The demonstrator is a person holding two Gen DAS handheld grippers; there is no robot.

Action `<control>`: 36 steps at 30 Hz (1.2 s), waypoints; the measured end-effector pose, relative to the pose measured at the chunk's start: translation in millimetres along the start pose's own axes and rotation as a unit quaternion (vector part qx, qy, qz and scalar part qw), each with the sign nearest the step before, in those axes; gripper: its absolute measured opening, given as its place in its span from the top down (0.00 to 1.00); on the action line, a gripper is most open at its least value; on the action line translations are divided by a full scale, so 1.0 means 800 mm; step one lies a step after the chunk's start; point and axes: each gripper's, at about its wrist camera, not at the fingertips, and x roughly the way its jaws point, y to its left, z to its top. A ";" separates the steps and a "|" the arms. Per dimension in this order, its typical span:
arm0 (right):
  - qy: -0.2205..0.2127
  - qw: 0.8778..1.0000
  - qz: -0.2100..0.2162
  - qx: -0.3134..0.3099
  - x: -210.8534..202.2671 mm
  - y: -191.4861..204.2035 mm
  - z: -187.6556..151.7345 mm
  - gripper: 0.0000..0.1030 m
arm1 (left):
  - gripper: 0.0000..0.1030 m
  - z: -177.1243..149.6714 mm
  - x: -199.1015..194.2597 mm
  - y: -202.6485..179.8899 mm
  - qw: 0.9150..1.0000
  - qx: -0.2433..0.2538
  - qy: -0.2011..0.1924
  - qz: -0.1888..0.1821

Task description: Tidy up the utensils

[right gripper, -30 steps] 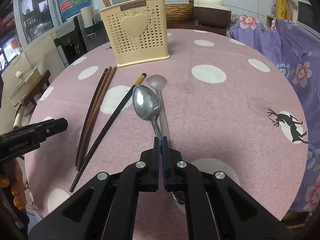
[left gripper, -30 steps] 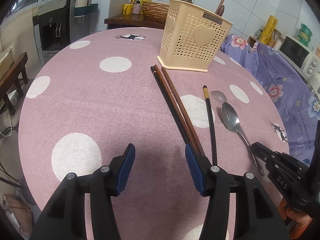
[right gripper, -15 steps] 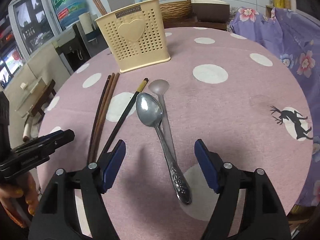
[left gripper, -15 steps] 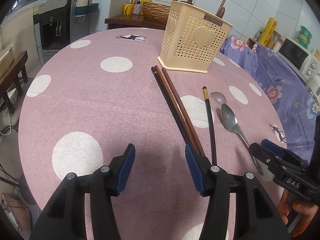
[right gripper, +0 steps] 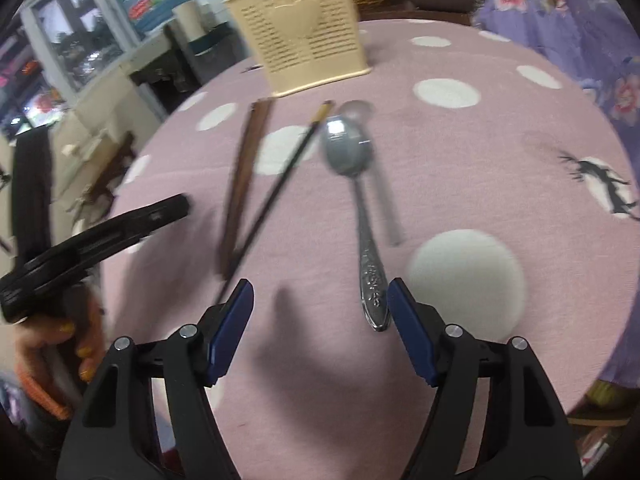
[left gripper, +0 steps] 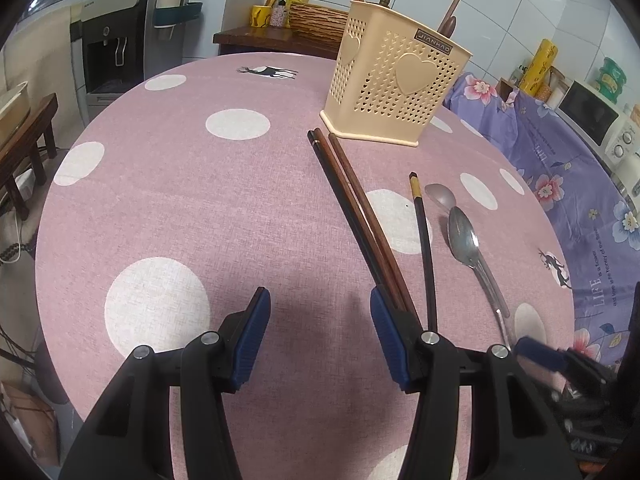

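Left wrist view: the left gripper (left gripper: 318,332) hovers with its jaws parted and nothing between them, low over the pink, white-dotted round table (left gripper: 192,184). The cream perforated plastic utensil holder (left gripper: 394,88) stands at the table's far side, with brown sticks rising from it. Between holder and gripper lie the pair of long brown wooden chopsticks (left gripper: 360,216), pointing at the holder, their near ends passing behind the gripper's right finger. Right of them lie the single black gold-tipped chopstick (left gripper: 424,248) and the shiny steel spoon (left gripper: 466,240), bowl towards the holder.

Right wrist view, blurred: the right gripper (right gripper: 320,322) has just been opening and now stands wide, empty. The spoon's embossed handle end sits just inside its right finger, long axis running straight ahead to the holder. This hand seems nearest the spoon.
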 end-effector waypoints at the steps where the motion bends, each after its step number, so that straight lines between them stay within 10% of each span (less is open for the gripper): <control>1: 0.001 1.000 -0.007 -0.005 0.001 0.004 -0.001 0.32 | 0.49 0.000 0.000 0.000 1.000 0.001 0.001 0.000; 36: 0.007 0.988 -0.126 -0.087 0.092 0.024 0.117 0.57 | 0.49 0.019 0.009 0.001 1.000 0.017 0.000 0.018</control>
